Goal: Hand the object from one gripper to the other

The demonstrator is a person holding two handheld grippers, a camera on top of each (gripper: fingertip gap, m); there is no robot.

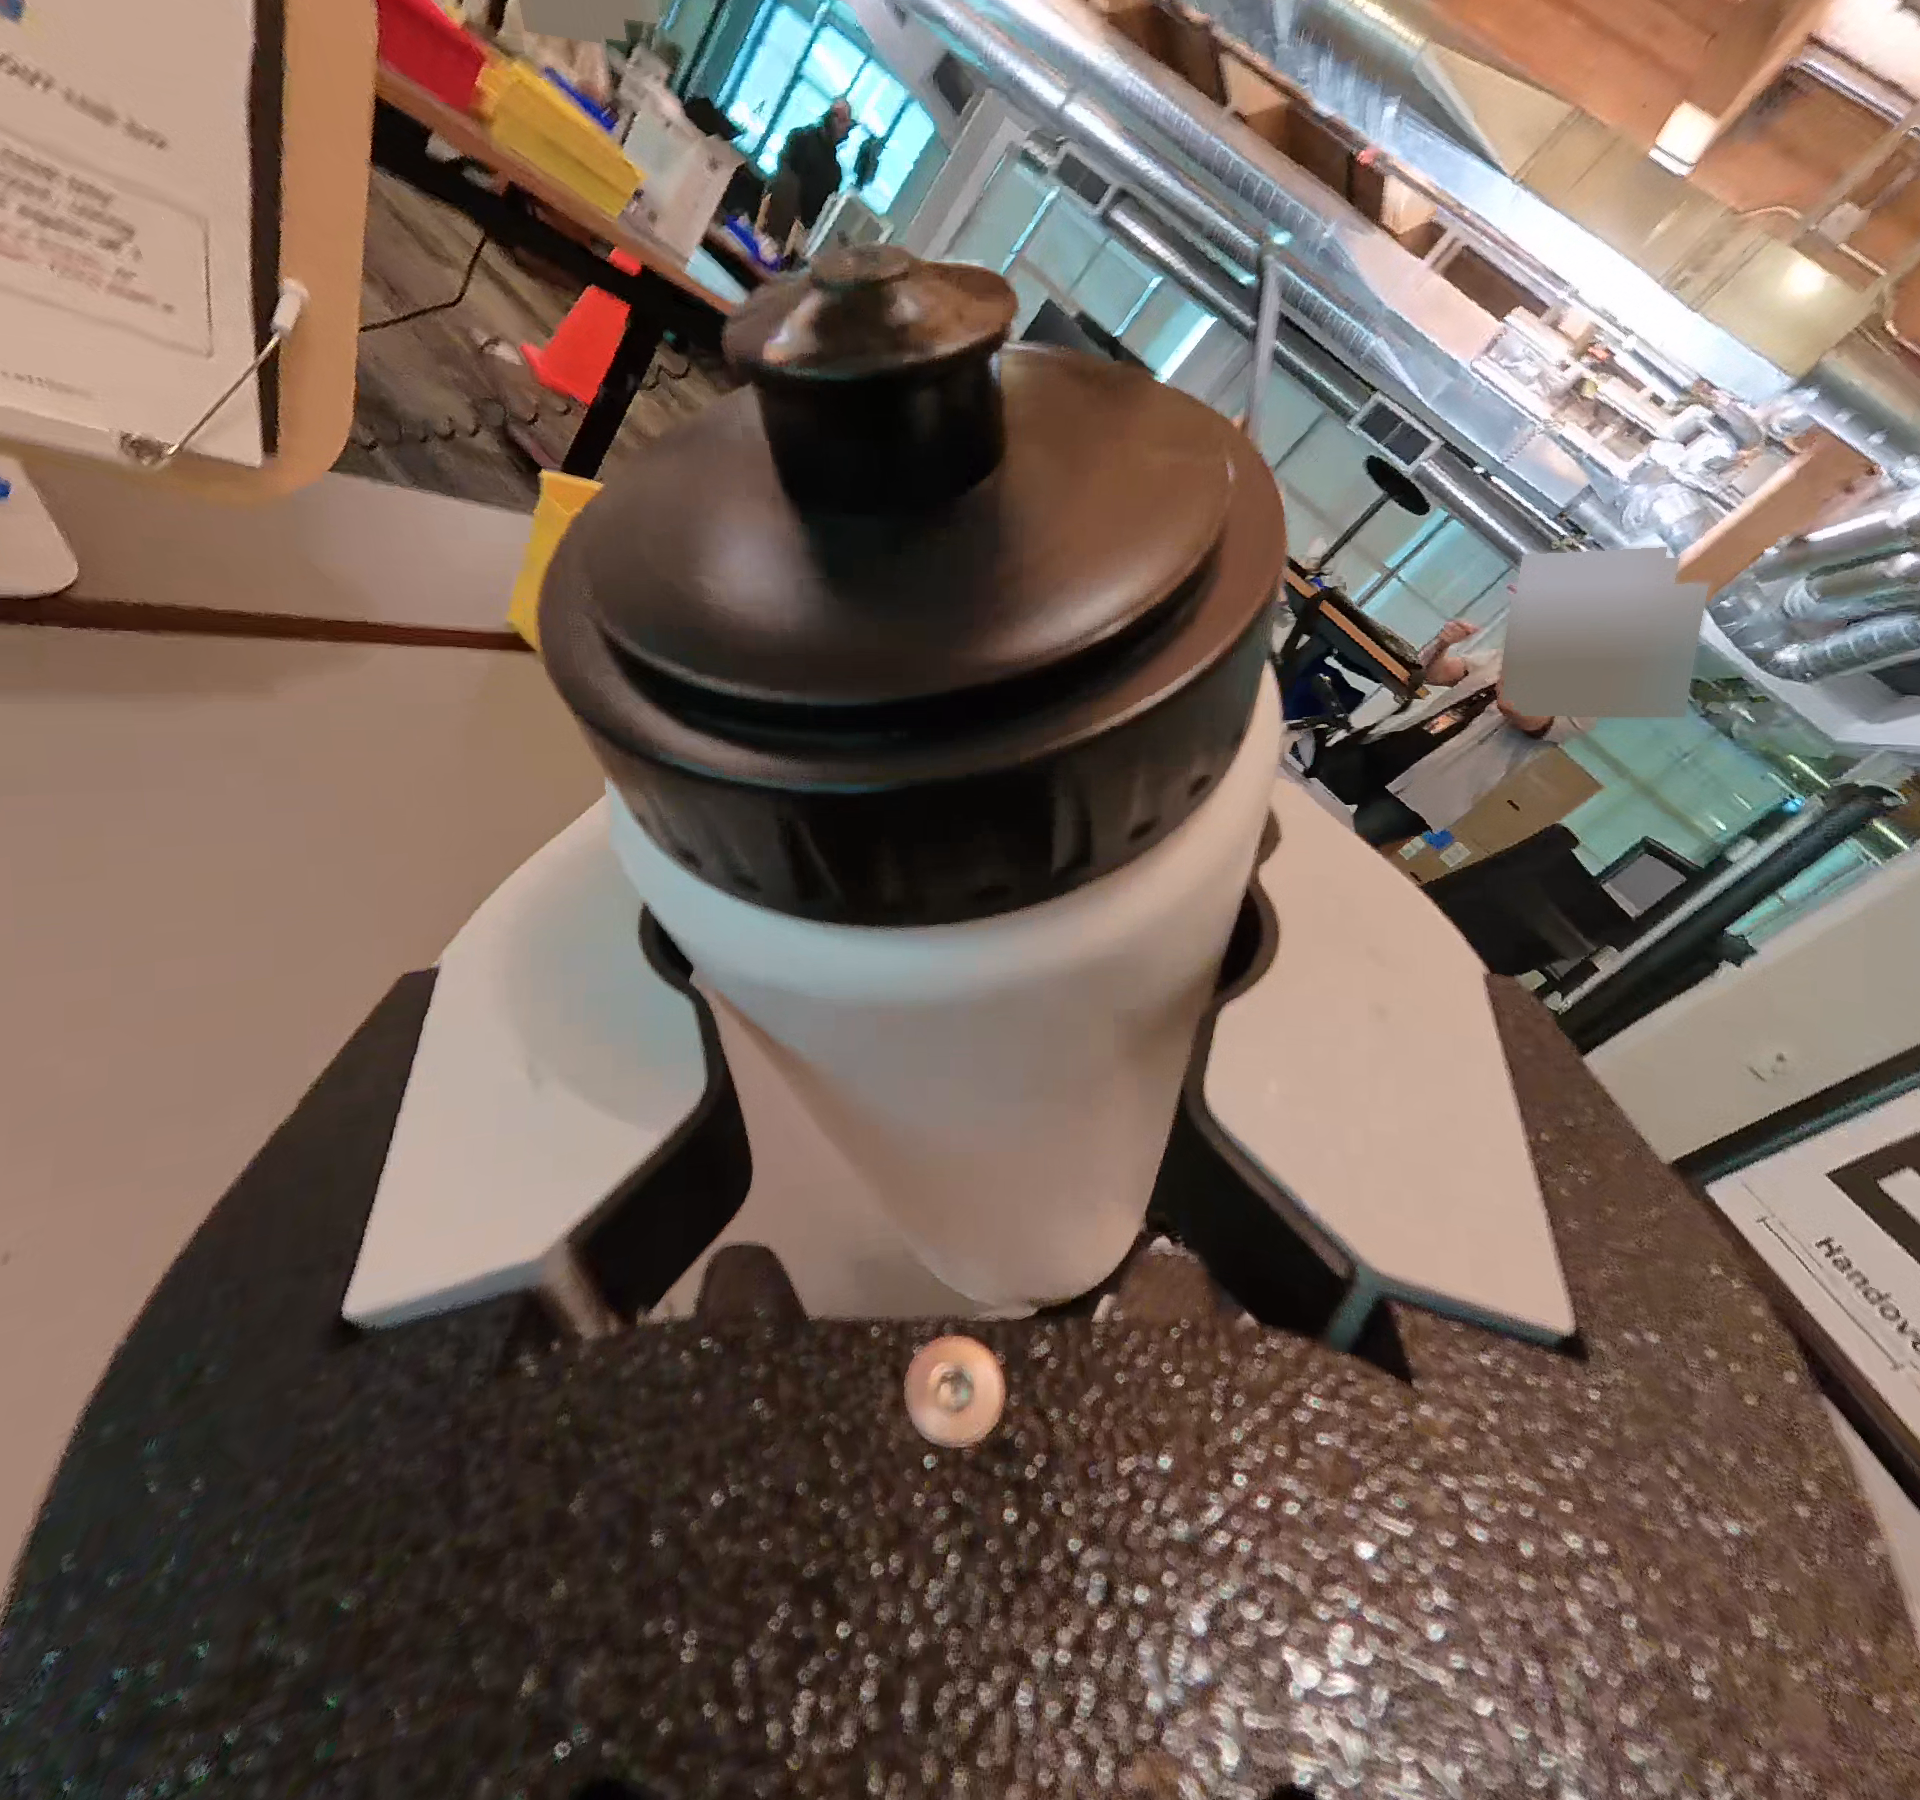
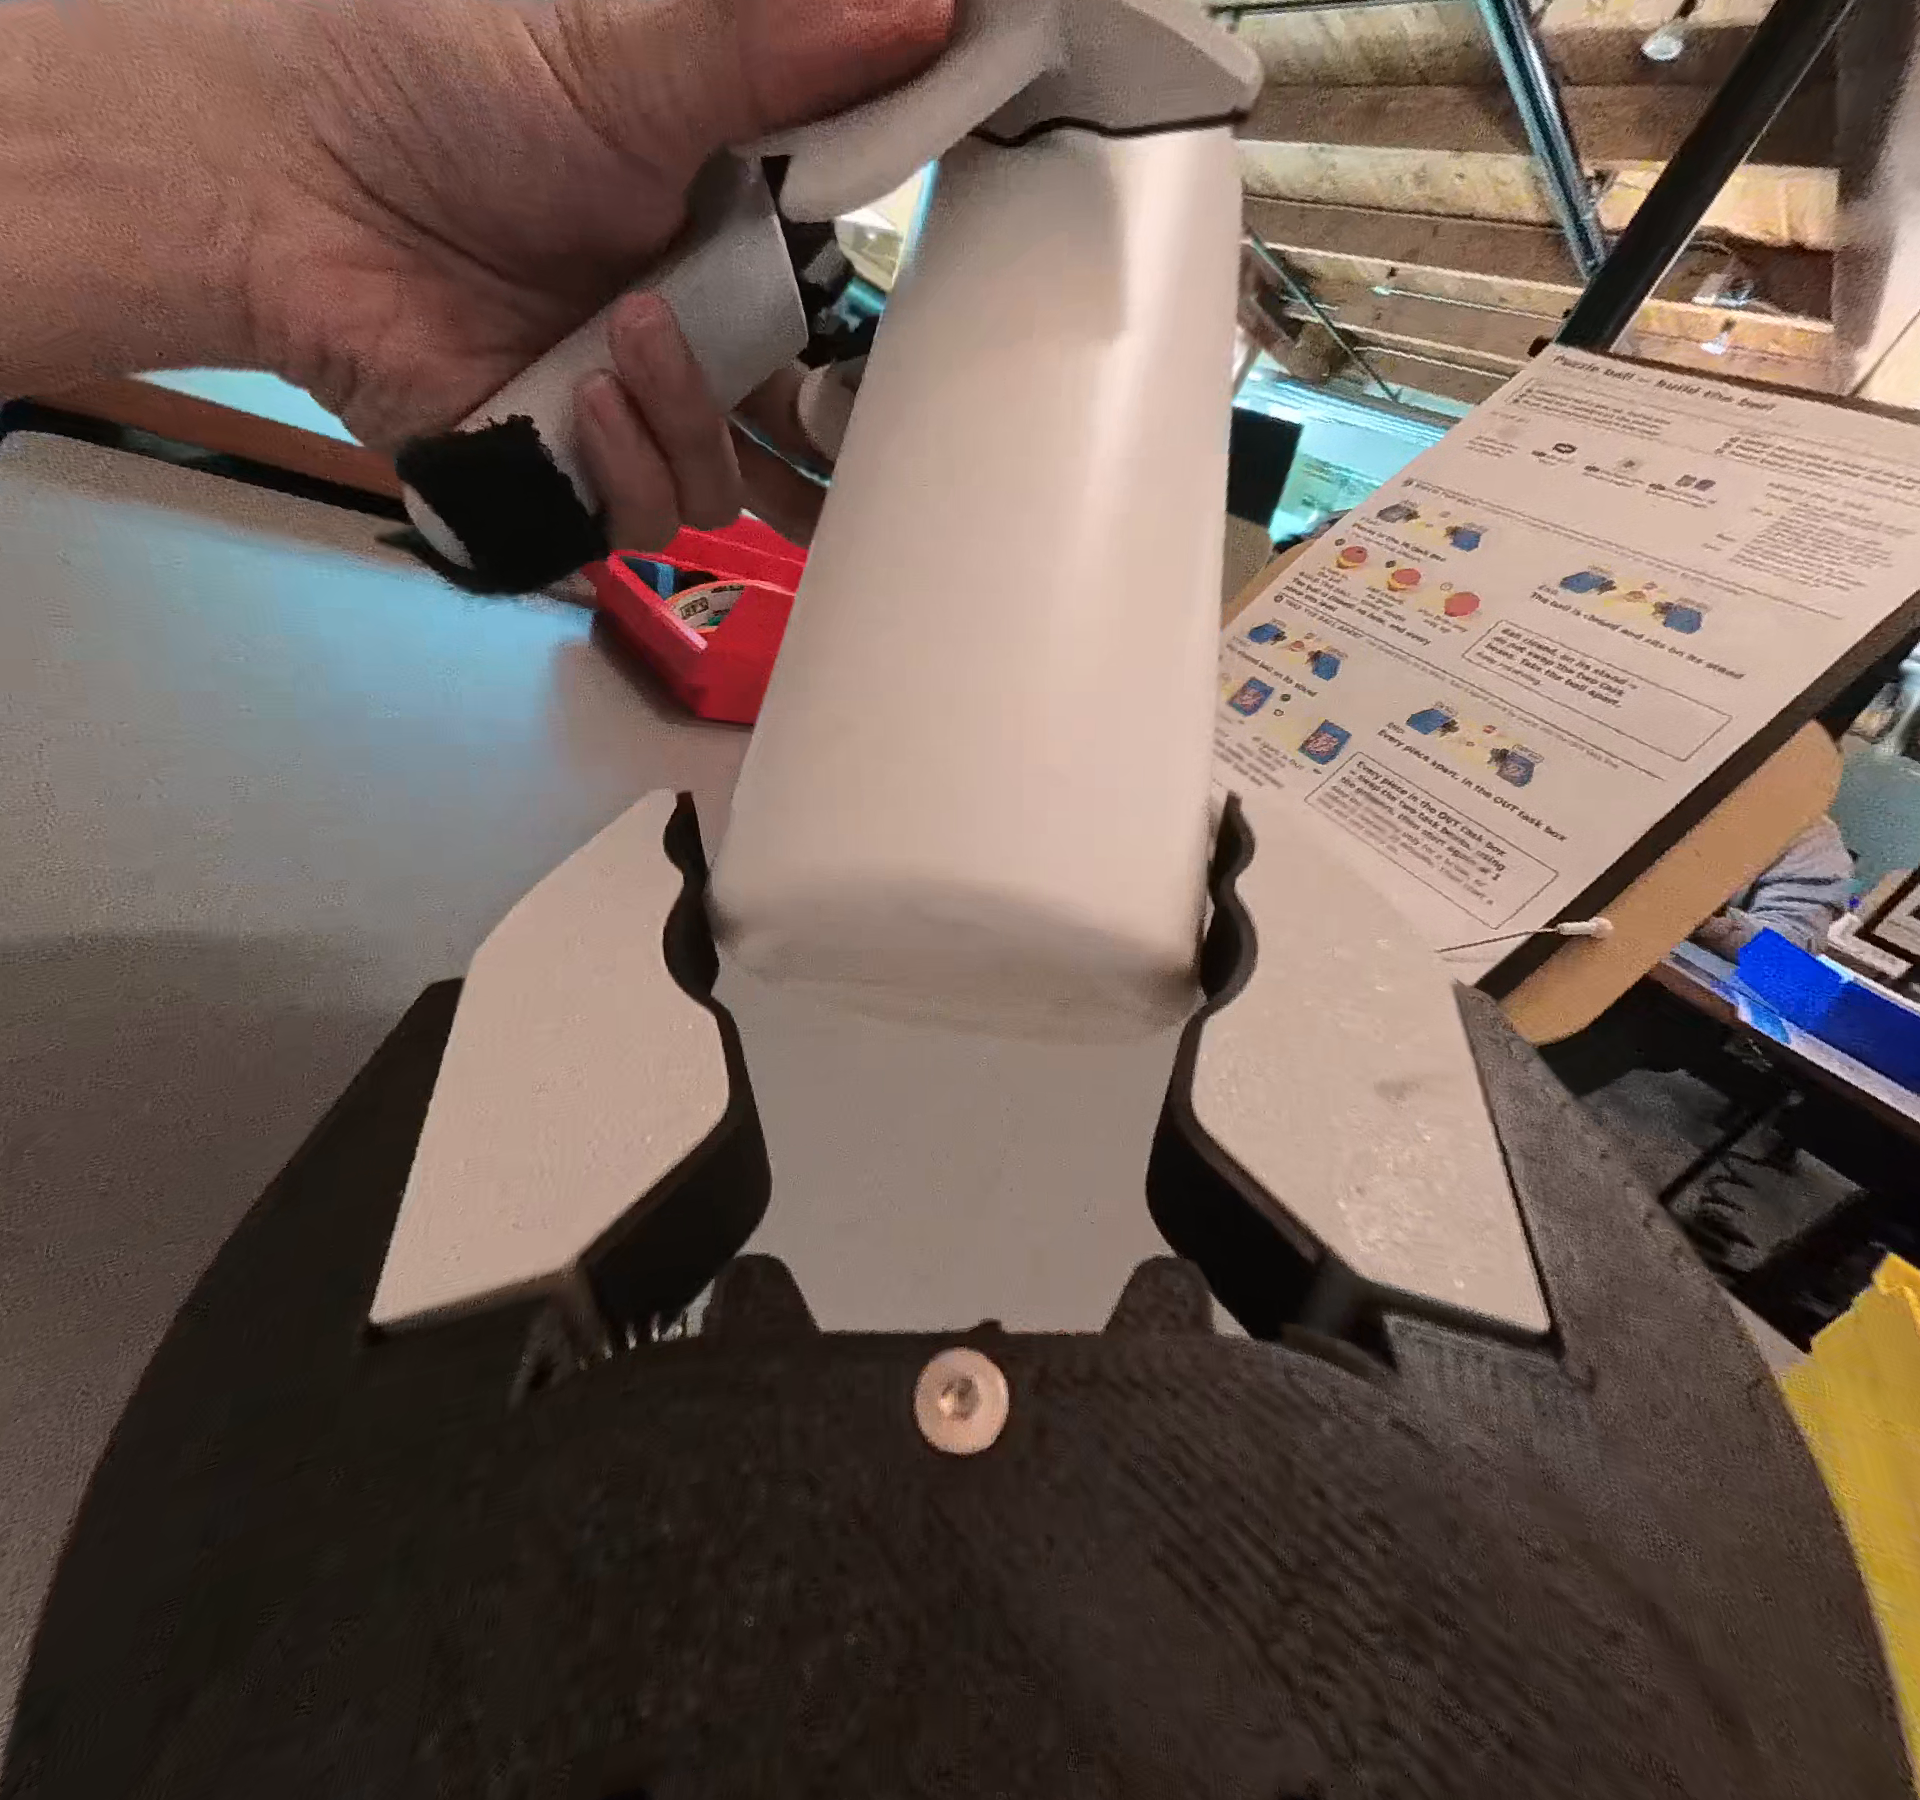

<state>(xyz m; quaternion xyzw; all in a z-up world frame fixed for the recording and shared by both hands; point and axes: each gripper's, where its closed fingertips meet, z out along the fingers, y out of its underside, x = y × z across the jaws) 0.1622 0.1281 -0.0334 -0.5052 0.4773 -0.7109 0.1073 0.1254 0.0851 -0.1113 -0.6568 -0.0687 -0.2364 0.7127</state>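
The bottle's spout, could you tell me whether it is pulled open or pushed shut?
Cannot tell. The black spout stands up from the cap, but nothing shows whether it is raised.

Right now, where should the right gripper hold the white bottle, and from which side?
Grip the bottle at its lower end, coming from its base. The left gripper clamps the neck under the black cap, so only the straight, smooth lower body is free. The right gripper flanks it there.

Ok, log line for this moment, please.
phase: handover, both holding | left gripper: shut on bottle below black cap | right gripper: shut on bottle base | bottle: off table
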